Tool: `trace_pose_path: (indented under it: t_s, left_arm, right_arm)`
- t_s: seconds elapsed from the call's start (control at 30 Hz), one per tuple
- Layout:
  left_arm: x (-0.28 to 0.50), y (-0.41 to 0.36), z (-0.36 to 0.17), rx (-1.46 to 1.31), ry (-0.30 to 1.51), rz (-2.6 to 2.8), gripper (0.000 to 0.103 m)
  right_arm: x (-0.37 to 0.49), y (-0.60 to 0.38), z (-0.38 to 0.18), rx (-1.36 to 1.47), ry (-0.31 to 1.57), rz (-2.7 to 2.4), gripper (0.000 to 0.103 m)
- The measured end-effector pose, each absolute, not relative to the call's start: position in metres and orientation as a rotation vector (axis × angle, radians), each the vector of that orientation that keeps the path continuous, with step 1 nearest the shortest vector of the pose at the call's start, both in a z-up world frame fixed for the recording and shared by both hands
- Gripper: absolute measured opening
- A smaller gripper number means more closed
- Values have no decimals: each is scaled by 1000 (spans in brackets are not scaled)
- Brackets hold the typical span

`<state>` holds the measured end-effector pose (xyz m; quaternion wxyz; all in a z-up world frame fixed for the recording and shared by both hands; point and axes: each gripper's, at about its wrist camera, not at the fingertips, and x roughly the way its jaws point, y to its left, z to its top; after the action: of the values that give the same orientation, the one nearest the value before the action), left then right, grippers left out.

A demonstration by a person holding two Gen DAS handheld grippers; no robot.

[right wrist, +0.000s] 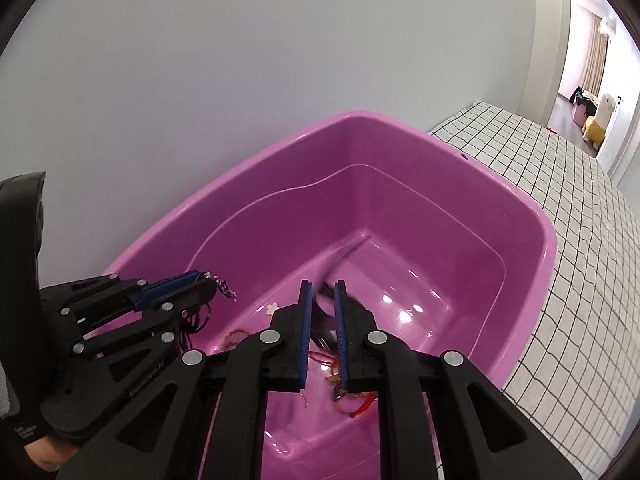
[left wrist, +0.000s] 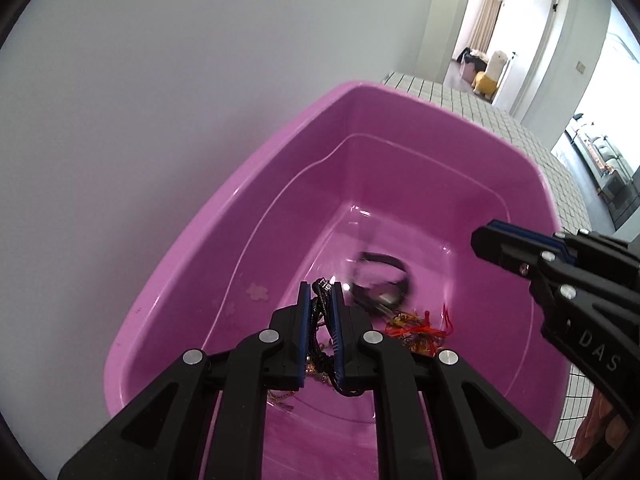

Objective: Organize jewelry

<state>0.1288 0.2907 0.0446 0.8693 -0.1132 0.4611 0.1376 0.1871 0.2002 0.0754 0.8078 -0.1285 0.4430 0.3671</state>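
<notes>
Left gripper [left wrist: 320,312] jaws narrowly pinching a black cord necklace [left wrist: 319,294]; right gripper [right wrist: 323,312] jaws narrowly apart, contents blurred, over pink tub [right wrist: 532,240].

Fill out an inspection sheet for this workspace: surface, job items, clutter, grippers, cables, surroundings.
Surface: checked tablecloth, pink tub standing on it.
Job's things: black cord necklace with chain; blurred dark band and red-gold jewelry tangle in the tub.
Clutter: small flower piece on the tub floor.
Grippers: left hand-held gripper shut on the necklace; right hand-held gripper narrowly parted over the dark band, grip unclear.
Cables: nothing seen.
Surroundings: white wall, open doorway with plush toy.
</notes>
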Motion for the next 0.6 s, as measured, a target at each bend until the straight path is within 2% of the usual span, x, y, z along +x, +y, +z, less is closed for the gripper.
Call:
trace_pose_path:
  t_s: [0.03, 0.07, 0.1, 0.13, 0.17, 0.2, 0.27, 0.47, 0.6]
  left_arm:
    - [131, 292, 42, -240, 979, 300, 14]
    - [131, 293, 41, -244, 985, 307, 19]
    - [130, 294, 41, -246, 989, 314, 35]
    - [129, 295, 42, -247, 989, 330, 44]
    - [127, 296, 45, -248, 976, 342, 72]
    - [124, 298, 49, -245, 953, 364, 80]
    - [120, 301, 55, -236, 922, 382, 86]
    - [116, 303, 58, -248, 940, 384, 88]
    - [116, 300, 62, -249, 939, 394, 94]
  right_arm:
    - [189, 201, 74, -281, 955, 777, 12]
    - [189, 202, 73, -286, 958, 767, 21]
    - [190, 202, 72, -293, 958, 751, 30]
    - [189, 198, 72, -296, 954, 744, 46]
    - [188, 197, 72, -297, 949, 740, 49]
    - [189, 196, 72, -298, 947, 735, 49]
    - [190, 193, 73, -292, 948, 722, 51]
    - [186, 185, 79, -277, 946, 711, 57]
    - [186, 177, 78, -262, 961, 705, 59]
